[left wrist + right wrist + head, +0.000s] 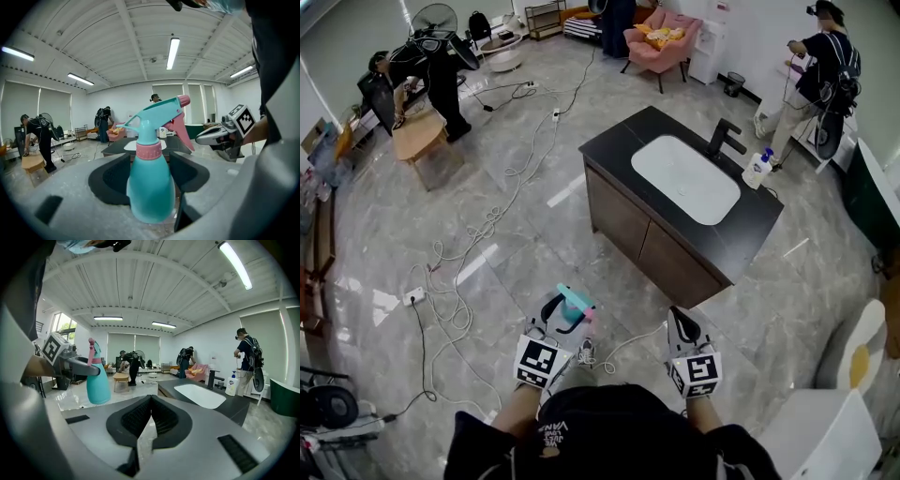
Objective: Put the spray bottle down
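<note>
Between the pads of our left claw [569,315] stands the spray bottle [150,187], upright, teal with a pink collar and a pink trigger. The claw is clamped on the bottle's round body, its jaws standing wide, and holds it in the air above the grey marbled floor [384,216], close in front of us. The trigger is turned toward our right claw [151,401], which we hold just beside the left one at about the same height. The right claw's jaws are clenched together with nothing between them.

Ahead of both claws, well apart from them, stands a black surface [623,150] with a white basin [684,178] set into it. A black tap [724,139] rises behind the basin, and a white soap bottle [757,171] stands near the far right corner. White cables [478,234] trail over the floor to the left. A person [431,70] bends over a low wooden table [417,136] at the far left. A second person [820,66] stands beyond the surface on the right, and a pink armchair [661,36] sits by the back wall.
</note>
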`<state>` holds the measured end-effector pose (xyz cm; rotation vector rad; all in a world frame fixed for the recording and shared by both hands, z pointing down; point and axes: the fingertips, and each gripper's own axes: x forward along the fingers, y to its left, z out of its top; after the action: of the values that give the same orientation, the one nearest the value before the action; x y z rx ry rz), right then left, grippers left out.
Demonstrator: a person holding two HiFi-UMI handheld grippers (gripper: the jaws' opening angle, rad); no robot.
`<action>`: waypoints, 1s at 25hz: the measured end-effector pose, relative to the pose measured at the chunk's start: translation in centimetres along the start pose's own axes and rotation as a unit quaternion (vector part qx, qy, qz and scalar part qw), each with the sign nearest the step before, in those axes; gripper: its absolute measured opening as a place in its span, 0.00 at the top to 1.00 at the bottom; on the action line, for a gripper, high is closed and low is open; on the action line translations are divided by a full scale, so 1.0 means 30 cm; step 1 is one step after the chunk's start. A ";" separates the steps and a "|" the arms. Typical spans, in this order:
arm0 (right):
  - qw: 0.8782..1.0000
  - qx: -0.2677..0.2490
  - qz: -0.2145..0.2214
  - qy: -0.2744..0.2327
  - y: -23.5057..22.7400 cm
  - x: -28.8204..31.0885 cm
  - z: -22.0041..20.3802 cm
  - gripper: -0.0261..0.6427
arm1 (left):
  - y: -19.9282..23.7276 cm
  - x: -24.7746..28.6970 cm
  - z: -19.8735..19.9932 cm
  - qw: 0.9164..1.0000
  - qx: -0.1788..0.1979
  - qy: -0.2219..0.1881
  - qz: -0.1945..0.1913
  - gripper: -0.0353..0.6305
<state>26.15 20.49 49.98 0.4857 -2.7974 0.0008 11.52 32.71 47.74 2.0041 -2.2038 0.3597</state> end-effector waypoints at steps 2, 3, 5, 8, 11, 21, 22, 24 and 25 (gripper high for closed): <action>1.000 0.003 -0.009 -0.002 -0.018 0.052 0.018 0.95 | 0.050 0.034 0.006 1.000 0.001 0.002 -0.005 0.54; 1.000 0.004 -0.013 -0.003 -0.025 0.080 0.028 0.95 | 0.078 0.050 0.008 1.000 0.003 0.003 -0.008 0.54; 1.000 0.006 -0.022 -0.006 -0.030 0.137 0.051 0.95 | 0.138 0.079 0.015 1.000 0.010 0.002 -0.016 0.54; 0.999 0.012 -0.036 -0.012 -0.029 0.228 0.088 0.95 | 0.239 0.123 0.021 0.999 0.017 0.002 -0.027 0.54; 0.998 0.020 -0.052 -0.017 -0.017 0.318 0.116 0.95 | 0.340 0.164 0.018 0.999 0.021 0.002 -0.041 0.54; 0.996 0.040 -0.084 -0.006 -0.018 0.448 0.124 0.95 | 0.490 0.301 0.008 0.997 0.016 0.004 -0.076 0.54; 0.995 0.043 -0.086 -0.005 -0.036 0.458 0.120 0.95 | 0.496 0.321 0.007 0.997 0.014 0.005 -0.076 0.54; 0.995 0.048 -0.089 -0.004 -0.082 0.485 0.115 0.95 | 0.507 0.369 0.009 0.997 0.008 0.008 -0.076 0.54; 0.995 0.048 -0.089 -0.004 -0.108 0.504 0.115 0.95 | 0.514 0.396 0.012 0.997 0.006 0.009 -0.075 0.54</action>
<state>12.64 12.28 50.97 0.7587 -2.7618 0.0955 -5.00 22.50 49.27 2.1467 -2.0289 0.3718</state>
